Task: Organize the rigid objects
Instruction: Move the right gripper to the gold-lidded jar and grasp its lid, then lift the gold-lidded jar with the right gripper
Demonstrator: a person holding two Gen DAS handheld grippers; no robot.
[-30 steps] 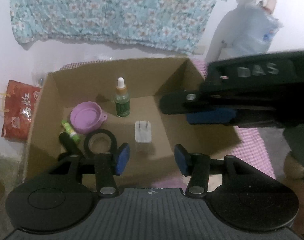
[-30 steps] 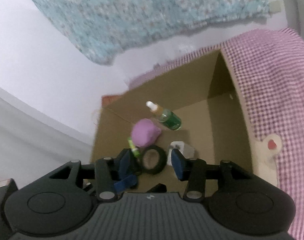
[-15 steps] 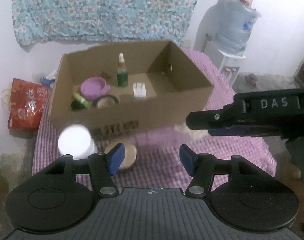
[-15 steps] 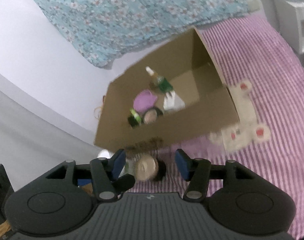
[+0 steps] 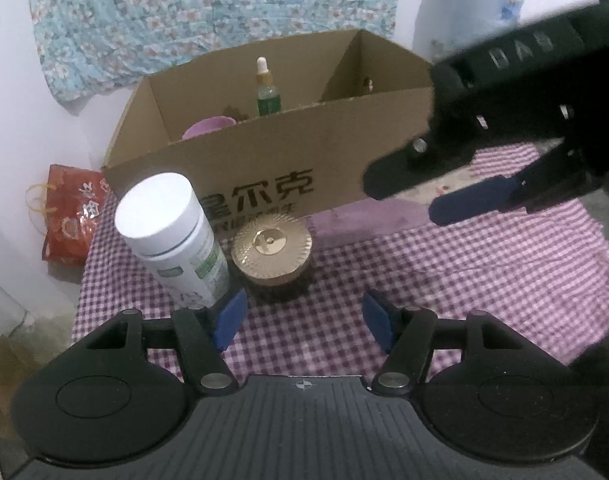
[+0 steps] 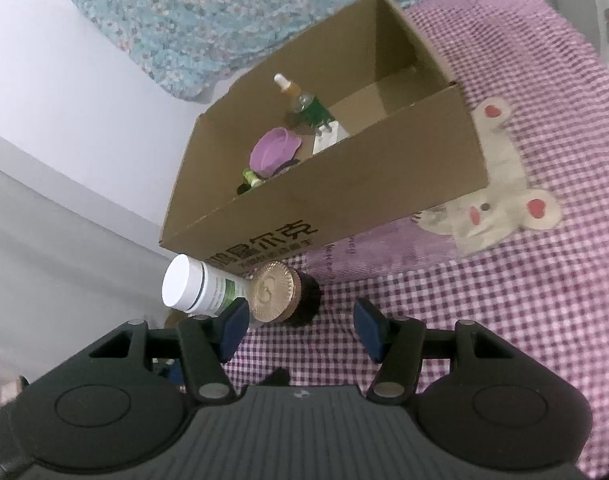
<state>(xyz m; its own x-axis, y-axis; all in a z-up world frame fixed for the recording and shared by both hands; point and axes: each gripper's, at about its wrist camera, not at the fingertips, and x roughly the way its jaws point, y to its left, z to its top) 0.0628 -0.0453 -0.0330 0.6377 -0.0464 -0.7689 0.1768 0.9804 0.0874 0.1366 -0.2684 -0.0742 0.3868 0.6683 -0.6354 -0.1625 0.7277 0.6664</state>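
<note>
A cardboard box (image 5: 264,160) stands on the checked cloth and holds a green dropper bottle (image 5: 267,92), a purple cup (image 5: 208,127) and other small items. It also shows in the right wrist view (image 6: 344,184). In front of it stand a white bottle (image 5: 172,236) and a dark jar with a gold lid (image 5: 272,256), both also in the right wrist view: bottle (image 6: 200,284), jar (image 6: 280,296). My left gripper (image 5: 304,320) is open and empty, just short of the jar. My right gripper (image 6: 300,328) is open and empty above the jar, and shows in the left wrist view (image 5: 456,196).
A purple checked cloth (image 5: 464,272) with a bear patch (image 6: 492,200) covers the surface. A red bag (image 5: 72,212) lies on the floor at left. A floral cloth (image 5: 184,12) hangs on the wall behind. A water dispenser (image 5: 476,4) stands at back right.
Both grippers have pulled back out of the box and come down low in front of it, near the white bottle and the gold-lidded jar. Both stay open and empty.
</note>
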